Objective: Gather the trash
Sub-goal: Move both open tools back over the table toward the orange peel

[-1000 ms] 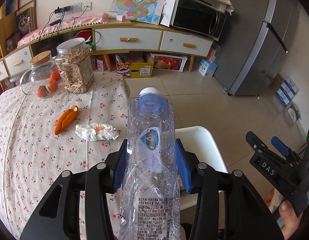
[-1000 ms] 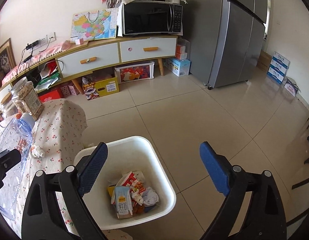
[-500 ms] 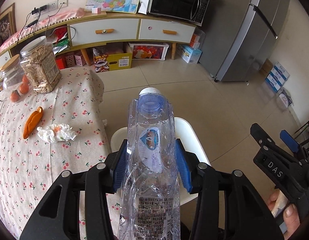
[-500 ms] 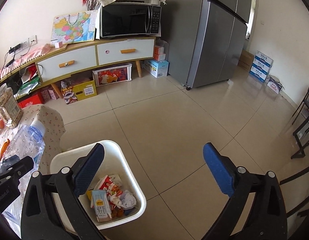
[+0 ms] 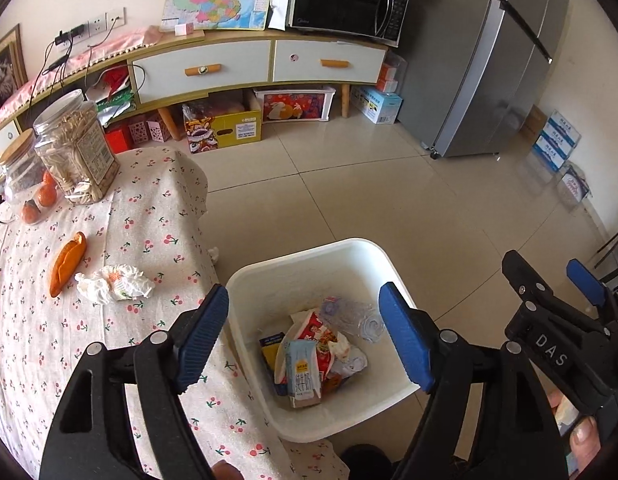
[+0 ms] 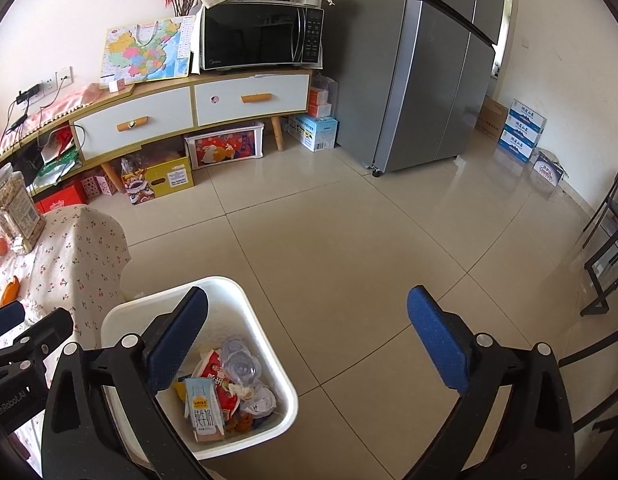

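My left gripper is open and empty above the white trash bin on the floor beside the table. A clear plastic bottle lies in the bin on top of a milk carton and wrappers. A crumpled white paper and an orange peel lie on the cherry-print tablecloth. My right gripper is open and empty, over the floor just right of the bin. The bottle also shows in the right wrist view.
Two glass jars stand at the table's far end. A sideboard with a microwave, boxes under it, and a fridge line the back wall. A chair frame stands at the right.
My left gripper opened and let go of the plastic bottle, which dropped into the bin. Both grippers shifted right, so the bin sits further left in view.
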Demonstrator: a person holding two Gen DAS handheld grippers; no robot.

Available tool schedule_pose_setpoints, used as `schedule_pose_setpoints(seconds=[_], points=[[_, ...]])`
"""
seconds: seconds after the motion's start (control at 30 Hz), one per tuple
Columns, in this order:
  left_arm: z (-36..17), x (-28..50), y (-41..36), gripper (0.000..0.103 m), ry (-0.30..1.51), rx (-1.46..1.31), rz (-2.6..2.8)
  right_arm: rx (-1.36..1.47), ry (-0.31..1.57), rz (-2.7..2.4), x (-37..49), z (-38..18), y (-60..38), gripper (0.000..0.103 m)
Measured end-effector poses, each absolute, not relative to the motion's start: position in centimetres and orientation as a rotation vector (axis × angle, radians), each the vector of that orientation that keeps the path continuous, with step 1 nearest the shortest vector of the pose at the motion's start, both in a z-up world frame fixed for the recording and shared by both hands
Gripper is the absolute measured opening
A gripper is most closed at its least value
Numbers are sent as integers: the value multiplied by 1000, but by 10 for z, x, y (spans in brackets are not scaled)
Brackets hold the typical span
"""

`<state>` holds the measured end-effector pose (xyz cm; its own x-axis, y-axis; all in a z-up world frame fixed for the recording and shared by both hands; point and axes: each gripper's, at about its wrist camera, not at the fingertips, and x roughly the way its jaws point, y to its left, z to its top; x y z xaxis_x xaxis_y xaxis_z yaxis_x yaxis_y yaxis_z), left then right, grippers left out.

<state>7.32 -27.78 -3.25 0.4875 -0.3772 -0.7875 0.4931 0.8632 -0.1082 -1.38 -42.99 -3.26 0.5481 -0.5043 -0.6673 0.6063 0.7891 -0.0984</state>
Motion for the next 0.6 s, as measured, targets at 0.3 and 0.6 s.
schedule_pose_setpoints(seconds=[0.3,0.6], points=[[-33,88,-243,84,914,167,-468,83,753,-608,2,-35,-397,96],[-38,102,-217,86,918,148,-427,43,765,-580,21,-38,-372,96]])
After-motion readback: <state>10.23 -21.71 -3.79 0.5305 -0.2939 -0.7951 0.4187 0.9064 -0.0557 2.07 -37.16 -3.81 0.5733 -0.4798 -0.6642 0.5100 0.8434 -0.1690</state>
